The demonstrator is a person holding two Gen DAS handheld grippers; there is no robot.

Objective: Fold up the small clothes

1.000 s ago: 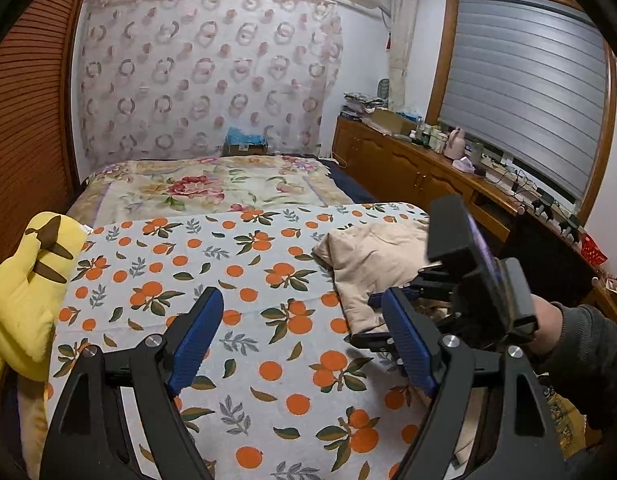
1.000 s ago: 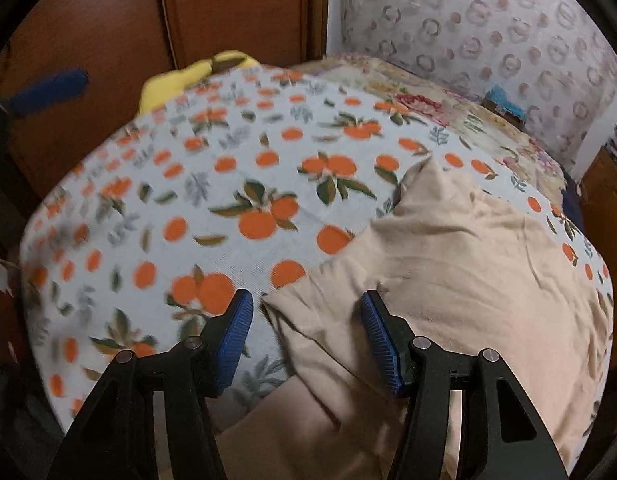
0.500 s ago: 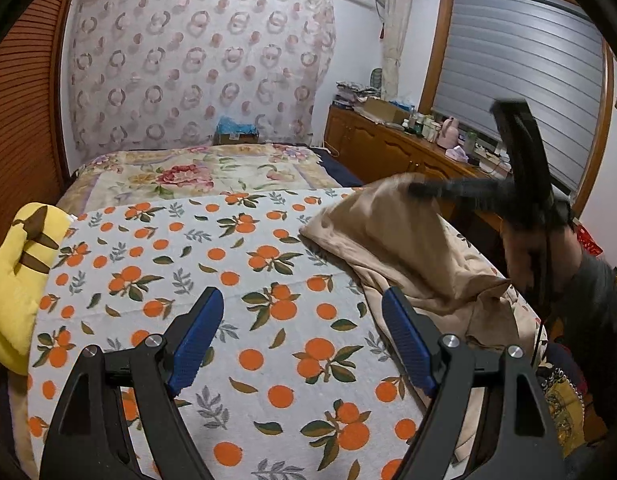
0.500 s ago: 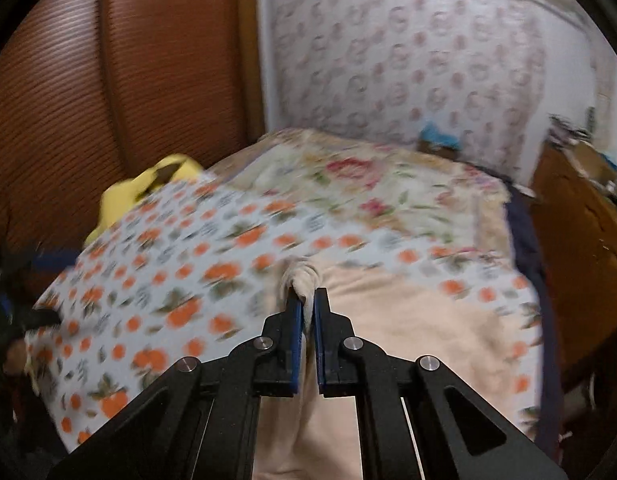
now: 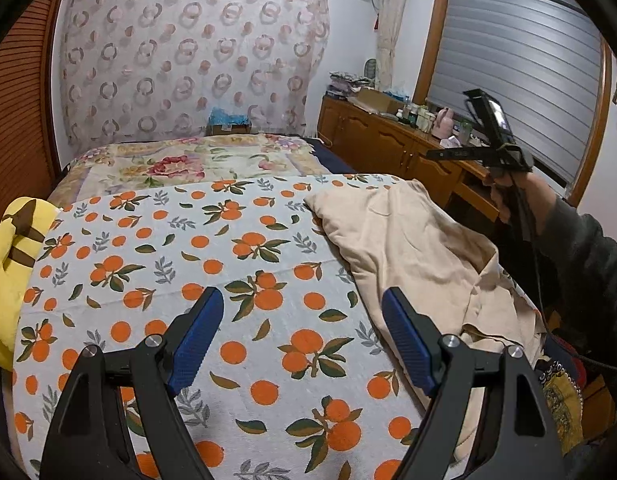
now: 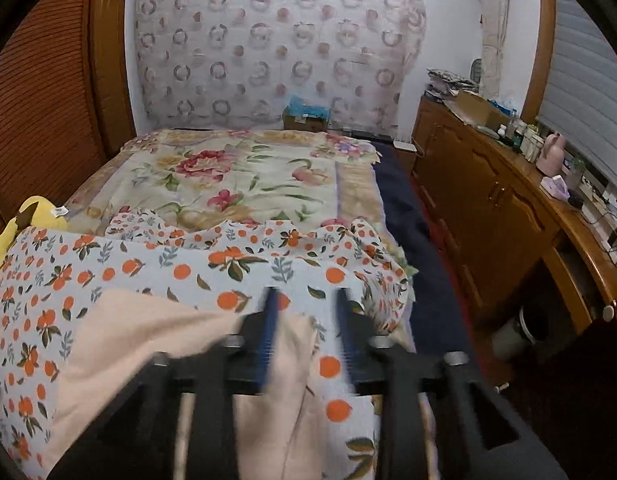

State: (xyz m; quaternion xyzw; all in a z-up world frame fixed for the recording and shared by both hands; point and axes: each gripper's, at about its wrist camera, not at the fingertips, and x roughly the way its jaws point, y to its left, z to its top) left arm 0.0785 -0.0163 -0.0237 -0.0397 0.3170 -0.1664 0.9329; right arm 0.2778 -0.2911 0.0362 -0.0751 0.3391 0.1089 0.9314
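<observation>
A beige garment [image 5: 416, 252] lies crumpled on the right side of the orange-print sheet [image 5: 196, 264]. It also shows in the right wrist view [image 6: 148, 344], below and left of my right gripper. My left gripper [image 5: 304, 332] is open and empty, low over the sheet, just left of the garment. My right gripper [image 6: 306, 328] is motion-blurred with its jaws parted and nothing between them. In the left wrist view it is held high above the garment's far right edge [image 5: 488, 144].
A yellow plush toy [image 5: 12, 264] lies at the bed's left edge. A floral quilt [image 6: 236, 180] covers the far half of the bed. A wooden cabinet [image 6: 500, 208] with bottles runs along the right wall. A wooden slatted wall [image 6: 40, 92] stands on the left.
My right gripper was shut on the garment and lifting it; now its jaws have parted and the garment has dropped back onto the sheet. The left gripper stayed open and hardly moved.
</observation>
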